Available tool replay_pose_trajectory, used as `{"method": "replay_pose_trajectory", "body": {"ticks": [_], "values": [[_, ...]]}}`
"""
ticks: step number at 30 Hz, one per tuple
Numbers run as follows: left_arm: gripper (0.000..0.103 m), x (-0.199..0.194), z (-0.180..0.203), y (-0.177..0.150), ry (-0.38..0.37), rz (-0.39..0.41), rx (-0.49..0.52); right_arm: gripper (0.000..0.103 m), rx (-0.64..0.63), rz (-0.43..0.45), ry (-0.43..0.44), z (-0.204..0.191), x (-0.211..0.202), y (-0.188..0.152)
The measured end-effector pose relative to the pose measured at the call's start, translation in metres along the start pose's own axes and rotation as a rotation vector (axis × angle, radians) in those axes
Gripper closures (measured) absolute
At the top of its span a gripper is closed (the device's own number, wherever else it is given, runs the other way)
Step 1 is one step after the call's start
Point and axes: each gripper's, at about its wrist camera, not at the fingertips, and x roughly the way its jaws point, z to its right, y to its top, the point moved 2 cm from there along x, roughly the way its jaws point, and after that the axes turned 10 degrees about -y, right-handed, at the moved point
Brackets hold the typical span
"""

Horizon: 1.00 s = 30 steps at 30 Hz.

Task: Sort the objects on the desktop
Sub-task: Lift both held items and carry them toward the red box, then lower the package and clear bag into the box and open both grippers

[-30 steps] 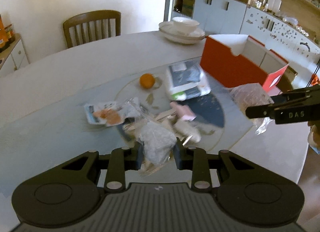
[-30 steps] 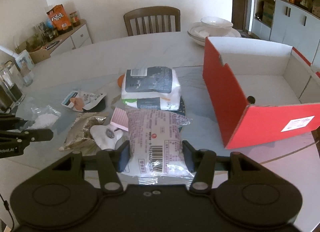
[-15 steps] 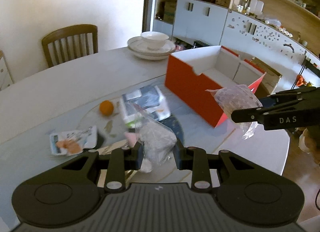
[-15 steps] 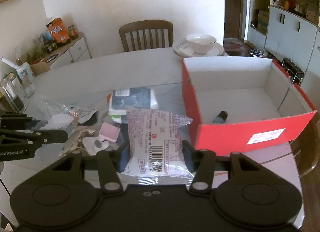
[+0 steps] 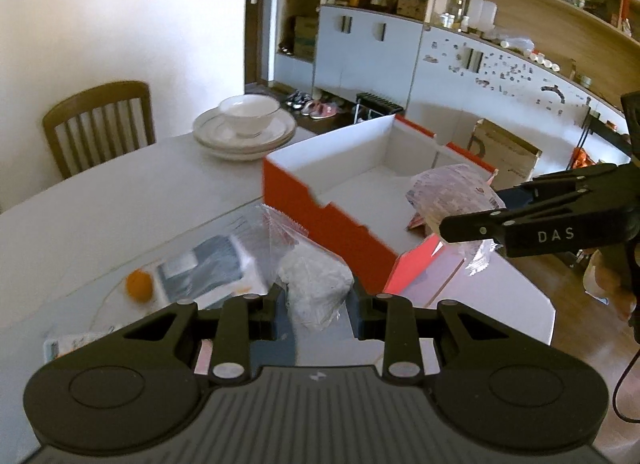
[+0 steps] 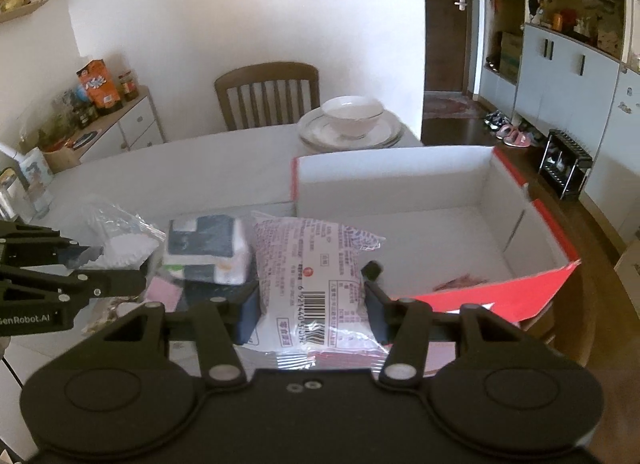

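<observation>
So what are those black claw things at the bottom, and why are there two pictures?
They are two grabbing tools that a person holds, one in each hand, and each carries a small camera looking out along its jaws. That gives two pictures: one from the left tool, one from the right.

The left gripper is shut on a clear bag of white bits. The right gripper is shut on a pink printed packet.

On the table stands a red box, open on top and white inside, with something small and dark in it. There are also stacked plates with a bowl, an orange and a tissue pack.
</observation>
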Motion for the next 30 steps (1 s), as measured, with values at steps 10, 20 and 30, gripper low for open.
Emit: {"method": "replay_pose_trajectory", "body": {"ticks": [10,20,30], "values": [[0.074,0.052,0.036,0.041,-0.031,-0.007,0.051,0.050,0.009,0.015,-0.025,0.059,0.016,0.019],[0.074,0.112,0.053,0.077,-0.034,-0.049,0.092,0.050,0.004,-0.003,-0.059,0.103,0.043,0.034],[0.074,0.171,0.049,0.106,-0.018,-0.123,0.091,0.050,-0.026,-0.024,-0.068,0.130,0.078,0.045]]}}
